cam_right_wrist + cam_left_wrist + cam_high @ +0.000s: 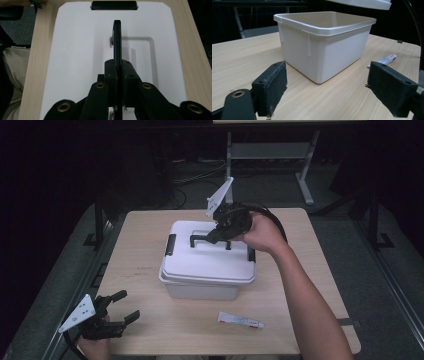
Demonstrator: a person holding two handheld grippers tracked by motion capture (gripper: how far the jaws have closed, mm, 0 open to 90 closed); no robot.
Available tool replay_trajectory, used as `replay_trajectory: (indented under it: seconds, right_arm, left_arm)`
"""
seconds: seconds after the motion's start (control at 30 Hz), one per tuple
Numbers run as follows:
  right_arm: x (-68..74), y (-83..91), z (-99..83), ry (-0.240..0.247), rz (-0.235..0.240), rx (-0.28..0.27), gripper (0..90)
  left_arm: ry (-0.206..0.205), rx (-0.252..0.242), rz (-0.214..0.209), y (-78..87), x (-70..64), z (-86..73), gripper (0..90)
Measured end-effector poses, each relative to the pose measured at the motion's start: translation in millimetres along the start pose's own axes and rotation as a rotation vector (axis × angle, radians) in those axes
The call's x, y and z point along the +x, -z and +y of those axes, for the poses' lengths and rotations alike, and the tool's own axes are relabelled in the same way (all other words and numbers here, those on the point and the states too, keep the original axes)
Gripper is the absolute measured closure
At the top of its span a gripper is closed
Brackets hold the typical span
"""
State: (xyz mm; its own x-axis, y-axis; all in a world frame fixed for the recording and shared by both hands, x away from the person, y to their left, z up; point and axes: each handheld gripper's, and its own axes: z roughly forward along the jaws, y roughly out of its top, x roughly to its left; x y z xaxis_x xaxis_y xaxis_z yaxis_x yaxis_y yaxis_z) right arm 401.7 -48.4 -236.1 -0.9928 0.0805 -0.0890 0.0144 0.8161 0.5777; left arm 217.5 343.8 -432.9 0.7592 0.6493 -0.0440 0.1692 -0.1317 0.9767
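White lid (210, 257) with black handle (210, 239) sits above white box (202, 287), mid worktop (150, 270); left gripper view shows lid lifted clear of box rim. Right hand-held gripper (220, 234) pinching handle, jaws pressed together on it. Black latch (114, 5) at lid's far edge. Left hand-held gripper (122, 307) spread, near worktop's front-left corner, well apart from box. Tube (241, 320) lying just in front of box. Bare wood around box. Dark room, table legs behind.

The lid (362, 3) is cut off by the top edge in the left gripper view. Print on the tube (241, 320) is too small to read. The right claw (117, 67) covers part of the handle (117, 37).
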Motion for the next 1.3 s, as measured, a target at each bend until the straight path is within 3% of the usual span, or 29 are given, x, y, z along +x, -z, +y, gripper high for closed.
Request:
replay_trajectory:
  seconds: [0.63,1.3]
  right_arm:
    - [11.4,59.7,-45.6,-0.057,-0.097,0.03,84.1]
    - [26.2,107.3,-113.7,-0.186,-0.183,0.035,84.1]
  left_arm:
    - [-0.004,0.013,0.004,-1.3,-0.5,-0.3,15.7]
    - [-0.006,0.023,0.008,-2.6,-1.5,-0.5,15.7]
